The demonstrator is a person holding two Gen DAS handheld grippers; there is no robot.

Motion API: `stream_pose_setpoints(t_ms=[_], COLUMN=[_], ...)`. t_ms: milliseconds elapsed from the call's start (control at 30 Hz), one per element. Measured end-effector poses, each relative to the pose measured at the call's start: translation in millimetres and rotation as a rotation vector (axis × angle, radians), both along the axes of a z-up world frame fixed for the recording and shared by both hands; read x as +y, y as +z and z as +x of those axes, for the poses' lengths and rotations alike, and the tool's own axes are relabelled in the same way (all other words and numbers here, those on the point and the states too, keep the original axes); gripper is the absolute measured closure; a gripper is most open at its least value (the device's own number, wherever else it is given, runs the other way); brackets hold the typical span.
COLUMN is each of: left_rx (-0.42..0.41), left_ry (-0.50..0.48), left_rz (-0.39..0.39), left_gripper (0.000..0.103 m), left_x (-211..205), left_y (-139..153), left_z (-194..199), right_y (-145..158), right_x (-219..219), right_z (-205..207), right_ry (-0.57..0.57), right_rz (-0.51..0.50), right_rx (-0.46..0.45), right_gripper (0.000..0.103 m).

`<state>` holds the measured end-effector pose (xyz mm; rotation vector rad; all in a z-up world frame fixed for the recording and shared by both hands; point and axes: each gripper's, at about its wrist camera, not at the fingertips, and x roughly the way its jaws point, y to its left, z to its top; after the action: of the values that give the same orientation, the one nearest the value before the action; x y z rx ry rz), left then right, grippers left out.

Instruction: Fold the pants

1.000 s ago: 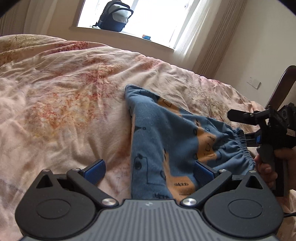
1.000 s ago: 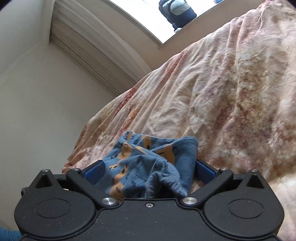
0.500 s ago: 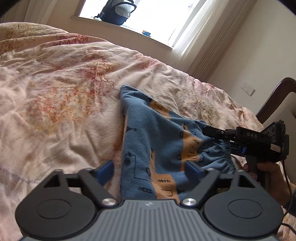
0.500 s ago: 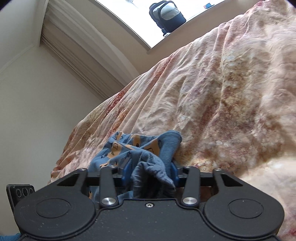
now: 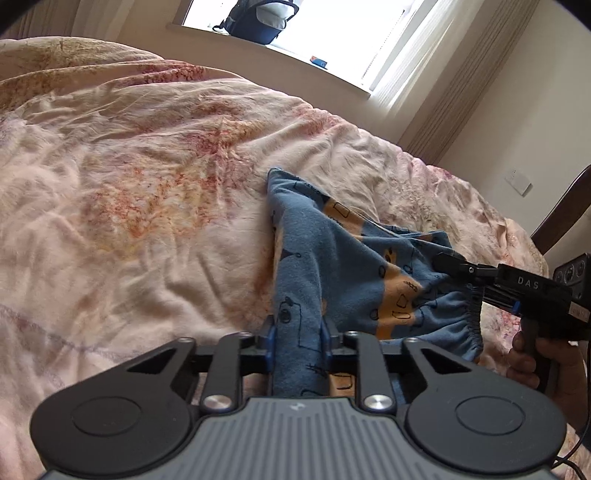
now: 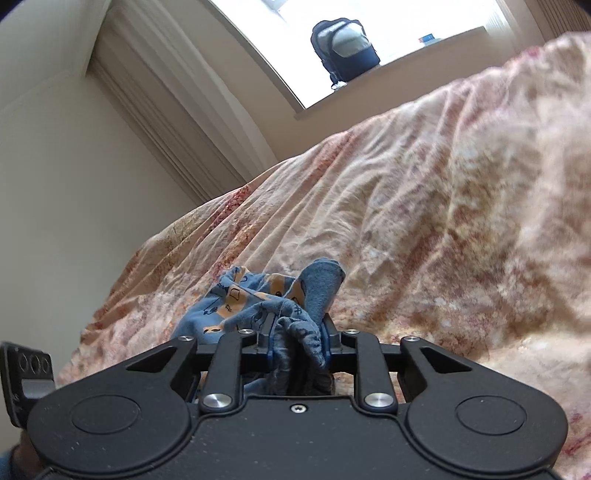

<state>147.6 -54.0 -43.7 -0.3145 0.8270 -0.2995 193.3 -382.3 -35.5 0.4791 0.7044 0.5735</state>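
Small blue pants [image 5: 332,266] with orange patches lie on a pink floral quilt [image 5: 147,166]. My left gripper [image 5: 297,332] has its jaws closing on a leg's near edge, and both blue pads press the cloth. In the left wrist view my right gripper [image 5: 448,264] grips the elastic waistband at the right, held by a person's hand [image 5: 535,362]. The right wrist view shows bunched pants [image 6: 258,295] between the closing jaws of the right gripper [image 6: 299,332], with its pads squeezing the fabric.
The quilt [image 6: 443,221] spreads wide to the left and far side. A dark backpack [image 5: 258,22] sits on the windowsill behind the bed. Curtains [image 5: 436,92] hang at the right, and a dark wooden frame [image 5: 565,210] stands at the bed's right edge.
Both grippers went from wide open to closed on the pants. The right gripper pinched the waistband and drew it up a little, bunching the cloth.
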Motion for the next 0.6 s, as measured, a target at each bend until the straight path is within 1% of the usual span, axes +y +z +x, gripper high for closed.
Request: stream_pose_setpoints(t_ms=[167, 333, 600], left_rx=[-0.037, -0.065, -0.086], left_ry=[-0.007, -0.012, -0.021], left_rz=[0.031, 0.042, 0.037], left_gripper=[0.082, 0.082, 0.082], left_x=[-6, -10, -13], left_y=[11, 22, 30], left_z=[-6, -14, -19], right_y=[14, 28, 42], right_x=[11, 16, 18], right_z=[-15, -28, -39], right_ry=[-0.014, -0.036, -0.055], right_rz=[-0.065, -0.074, -0.074], right_rx=[-0.067, -0.102, -0.121], right_gripper=[0.082, 0.082, 0.082])
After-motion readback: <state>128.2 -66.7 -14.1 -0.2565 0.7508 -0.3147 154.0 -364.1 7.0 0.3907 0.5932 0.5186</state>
